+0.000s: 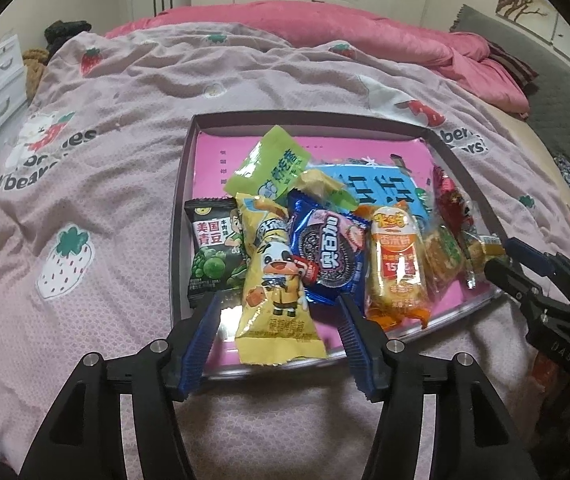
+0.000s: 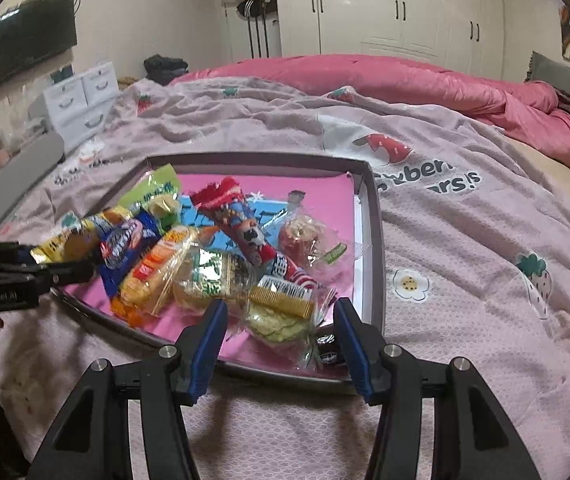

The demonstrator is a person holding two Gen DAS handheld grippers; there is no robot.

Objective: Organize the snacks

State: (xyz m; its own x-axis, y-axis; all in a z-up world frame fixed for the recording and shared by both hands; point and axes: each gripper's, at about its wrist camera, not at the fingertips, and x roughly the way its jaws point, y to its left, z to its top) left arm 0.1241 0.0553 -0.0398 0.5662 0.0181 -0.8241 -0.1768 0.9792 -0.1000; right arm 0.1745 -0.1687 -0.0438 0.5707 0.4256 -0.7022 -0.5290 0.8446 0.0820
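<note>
A shallow dark-rimmed box (image 1: 181,184) with a pink floor lies on the bed and holds several snack packets. My left gripper (image 1: 279,304) is open, its fingers on either side of a yellow cartoon-cow packet (image 1: 277,292) at the box's near edge. Beside it lie a black green-pea packet (image 1: 213,252), a blue Oreo packet (image 1: 327,256) and an orange rice-cracker packet (image 1: 397,268). My right gripper (image 2: 281,312) is open over the box's near right corner (image 2: 369,240), its fingers flanking a clear packet with a gold label (image 2: 281,312). A red tube packet (image 2: 241,220) lies behind it.
The box sits on a pink strawberry-print blanket (image 1: 105,152). A pink duvet (image 1: 325,24) is bunched at the far side. White drawers (image 2: 81,100) stand off the bed's left side. The right gripper also shows at the right in the left wrist view (image 1: 497,258).
</note>
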